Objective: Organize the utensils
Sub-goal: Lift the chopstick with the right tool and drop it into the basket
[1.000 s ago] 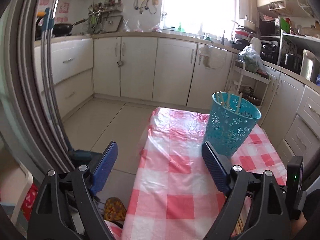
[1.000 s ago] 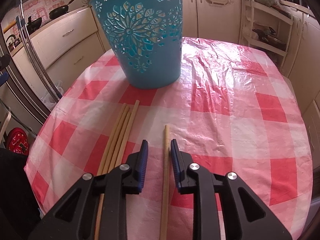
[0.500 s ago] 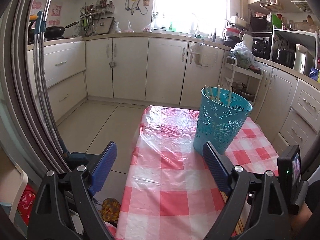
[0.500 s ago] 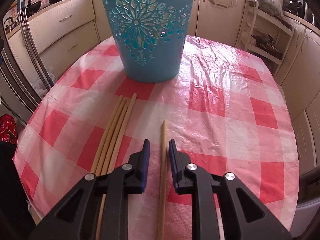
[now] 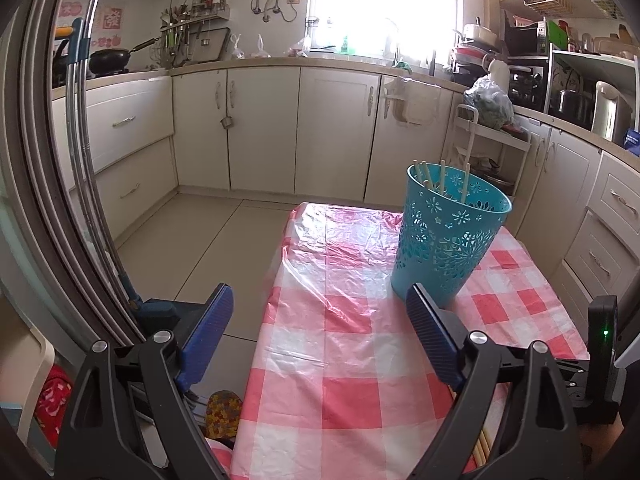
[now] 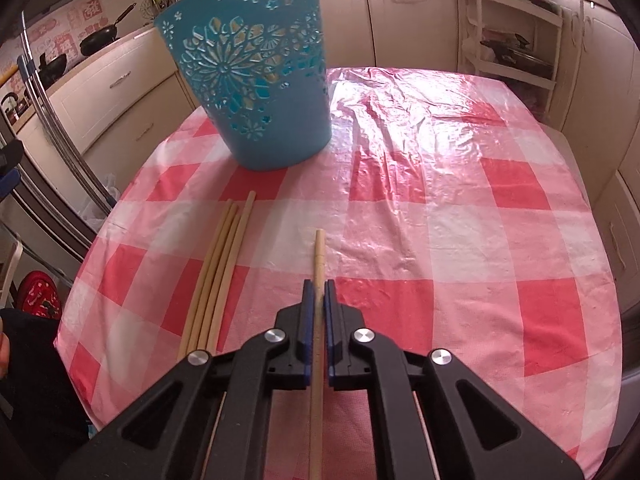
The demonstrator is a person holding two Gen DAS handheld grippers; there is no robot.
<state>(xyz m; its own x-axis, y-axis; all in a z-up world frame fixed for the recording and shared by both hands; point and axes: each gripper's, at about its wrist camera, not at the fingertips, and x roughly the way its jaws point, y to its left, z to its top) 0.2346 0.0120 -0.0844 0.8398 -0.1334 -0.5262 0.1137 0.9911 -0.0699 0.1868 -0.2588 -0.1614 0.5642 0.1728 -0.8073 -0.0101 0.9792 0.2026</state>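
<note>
A teal perforated basket (image 6: 252, 84) stands upright on the red-checked table (image 6: 460, 240); it also shows in the left wrist view (image 5: 448, 236) with several chopsticks (image 5: 442, 178) standing in it. My right gripper (image 6: 317, 296) is shut on a single wooden chopstick (image 6: 319, 252) lying near the table's front. Several more chopsticks (image 6: 220, 264) lie side by side to its left. My left gripper (image 5: 320, 320) is open and empty above the table's left edge, short of the basket.
Cream kitchen cabinets (image 5: 264, 132) ring the room. A white shelf cart (image 6: 516, 40) stands behind the table. A steel fridge handle (image 5: 80, 160) is close on the left. The tiled floor (image 5: 192, 236) lies beyond the table's left edge.
My right gripper's jaws have closed from a narrow gap onto the single chopstick. My left gripper has drifted slightly, staying open.
</note>
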